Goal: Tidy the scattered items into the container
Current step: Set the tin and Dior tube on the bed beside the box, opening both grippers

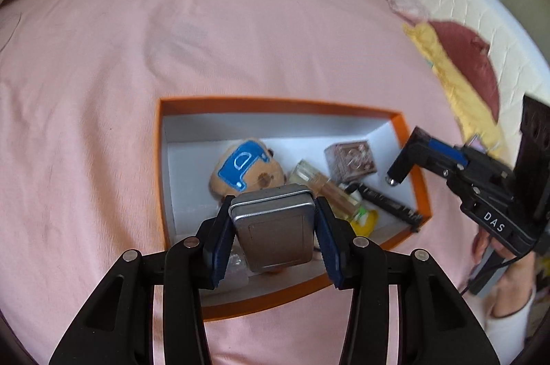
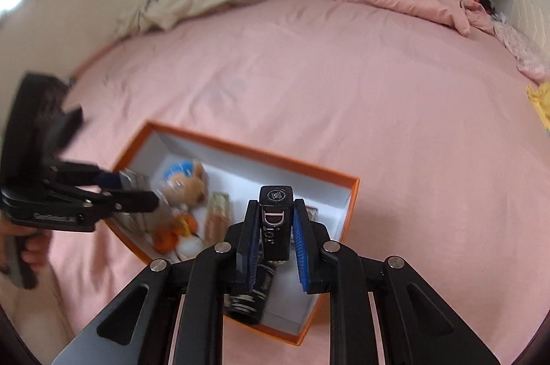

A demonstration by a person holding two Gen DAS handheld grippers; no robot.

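Left tongs (image 1: 275, 227) clamped on load; right tongs (image 2: 275, 227) likewise, both angled down

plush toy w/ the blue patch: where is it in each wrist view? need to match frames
Left wrist view: the plush toy lies near the middle of the orange box, just beyond the metal tin held in the left gripper.
Right wrist view: blurred, at centre-left in the box's left part, beside the left gripper's tips.
Shared landmark: the orange box with its white inside, on the pink bedsheet.
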